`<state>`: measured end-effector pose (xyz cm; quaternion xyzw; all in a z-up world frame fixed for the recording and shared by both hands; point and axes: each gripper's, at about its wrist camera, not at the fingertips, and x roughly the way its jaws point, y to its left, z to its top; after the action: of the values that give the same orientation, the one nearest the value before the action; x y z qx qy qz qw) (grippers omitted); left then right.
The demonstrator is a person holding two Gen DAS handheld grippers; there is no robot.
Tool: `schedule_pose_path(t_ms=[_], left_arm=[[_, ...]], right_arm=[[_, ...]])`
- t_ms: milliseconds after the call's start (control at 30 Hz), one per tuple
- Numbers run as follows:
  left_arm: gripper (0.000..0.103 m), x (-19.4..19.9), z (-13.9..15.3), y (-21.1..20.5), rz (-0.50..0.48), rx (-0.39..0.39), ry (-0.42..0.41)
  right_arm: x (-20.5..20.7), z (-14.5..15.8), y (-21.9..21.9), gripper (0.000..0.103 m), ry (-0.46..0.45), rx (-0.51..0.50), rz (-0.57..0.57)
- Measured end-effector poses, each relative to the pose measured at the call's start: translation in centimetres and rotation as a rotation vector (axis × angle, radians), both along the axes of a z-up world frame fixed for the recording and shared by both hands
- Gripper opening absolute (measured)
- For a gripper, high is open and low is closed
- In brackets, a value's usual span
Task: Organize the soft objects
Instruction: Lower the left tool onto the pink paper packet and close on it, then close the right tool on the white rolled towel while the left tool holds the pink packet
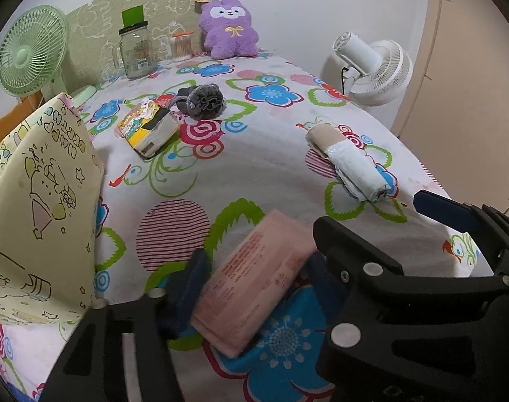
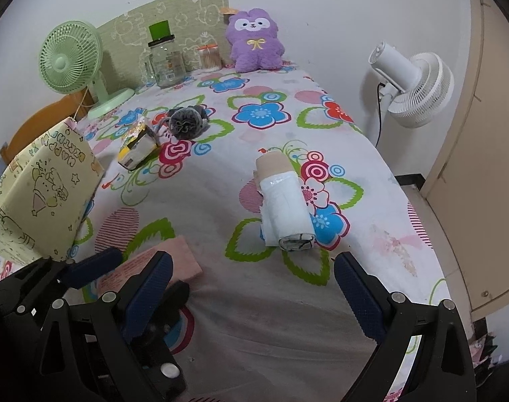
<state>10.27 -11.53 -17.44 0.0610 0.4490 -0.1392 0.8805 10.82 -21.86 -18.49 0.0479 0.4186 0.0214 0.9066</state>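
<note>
My left gripper [image 1: 254, 278] is shut on a pink tissue pack [image 1: 251, 278] and holds it tilted just above the flowered bedsheet; the pack also shows in the right wrist view [image 2: 184, 258]. My right gripper [image 2: 254, 291] is open and empty, just short of a white roll on a cardboard core [image 2: 284, 207], which also shows in the left wrist view [image 1: 348, 164]. A yellow printed tissue pack [image 1: 147, 127] and a grey mesh puff [image 1: 204, 100] lie mid-bed. A purple plush toy [image 1: 229, 28] sits at the far wall.
A yellow patterned fabric bag [image 1: 43, 201] stands open at the left edge. A glass jar [image 1: 137, 50], a cotton swab container [image 1: 181, 47] and a green fan [image 1: 30, 50] stand at the back. A white fan [image 1: 375, 67] stands off the bed's right side.
</note>
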Motion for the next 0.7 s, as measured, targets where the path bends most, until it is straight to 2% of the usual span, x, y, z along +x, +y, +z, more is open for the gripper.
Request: schedule_pose_path(t_ms=[67, 133, 367, 700], left_arm=[[0.044, 0.1, 0.1, 0.1, 0.003, -0.002, 0.011], [0.042, 0.3, 0.2, 0.3, 0.011, -0.008, 0.023], [0.040, 0.5, 0.3, 0.4, 0.036, -0.017, 0.045], [0.040, 1.9, 1.0, -0.1, 0.075, 0.002, 0.008]], right_arm=[[-0.1, 0.1, 0.0, 0.099, -0.002, 0.007, -0.004], [-0.1, 0.3, -0.1, 0.099, -0.005, 0.019, -0.009], [0.0, 0.9, -0.1, 0.099, -0.025, 0.015, -0.004], [1.8, 1.5, -0.8, 0.099, -0.043, 0.020, 0.011]])
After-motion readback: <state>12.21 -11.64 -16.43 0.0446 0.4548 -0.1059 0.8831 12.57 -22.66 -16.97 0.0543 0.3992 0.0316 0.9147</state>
